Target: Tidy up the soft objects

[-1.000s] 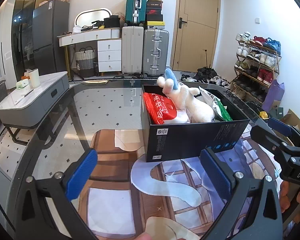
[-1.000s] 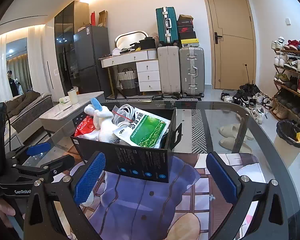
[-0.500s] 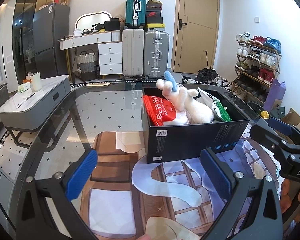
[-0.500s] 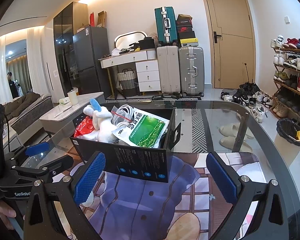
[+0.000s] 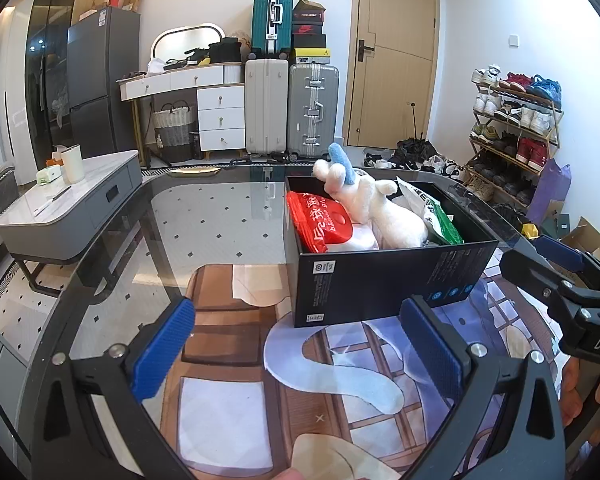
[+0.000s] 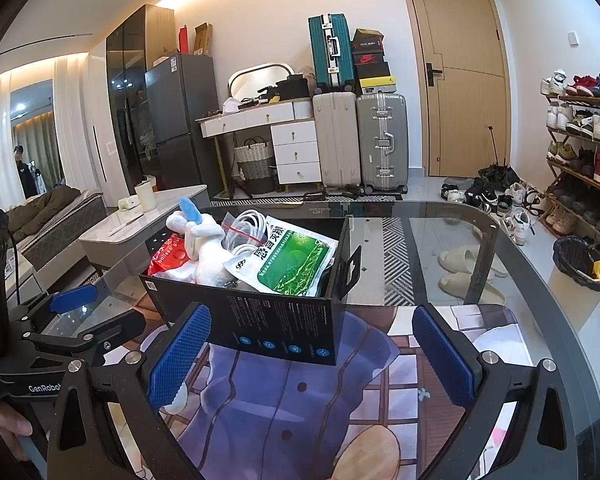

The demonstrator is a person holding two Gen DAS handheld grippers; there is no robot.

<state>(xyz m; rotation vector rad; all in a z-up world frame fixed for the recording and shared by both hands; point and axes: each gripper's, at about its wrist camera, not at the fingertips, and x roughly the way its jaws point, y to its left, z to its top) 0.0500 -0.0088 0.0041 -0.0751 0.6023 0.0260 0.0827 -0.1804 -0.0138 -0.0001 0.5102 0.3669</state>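
Both left gripper (image 5: 296, 344) and right gripper (image 6: 310, 350) spread wide, empty; plush rabbit (image 5: 374, 208) in black box (image 5: 380, 280) looks light, squashy: best pinched mid-body.

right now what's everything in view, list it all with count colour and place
box: 1, black, on the glass table, open top
plush toy: 1, white with blue ear, lying in the box
red bag: 1, red with white print, in the box beside the toy
green packet: 1, green and white, in the box
cable bag: 1, clear with white cable, in the box behind the packet
glass table: 1, dark-rimmed, under the box
suitcases: 3, white, silver, teal, by the far wall
shoe rack: 1, full of shoes, beside the door
left gripper: 1, black, blue fingers, open, empty
right gripper: 1, black, blue fingers, open, empty
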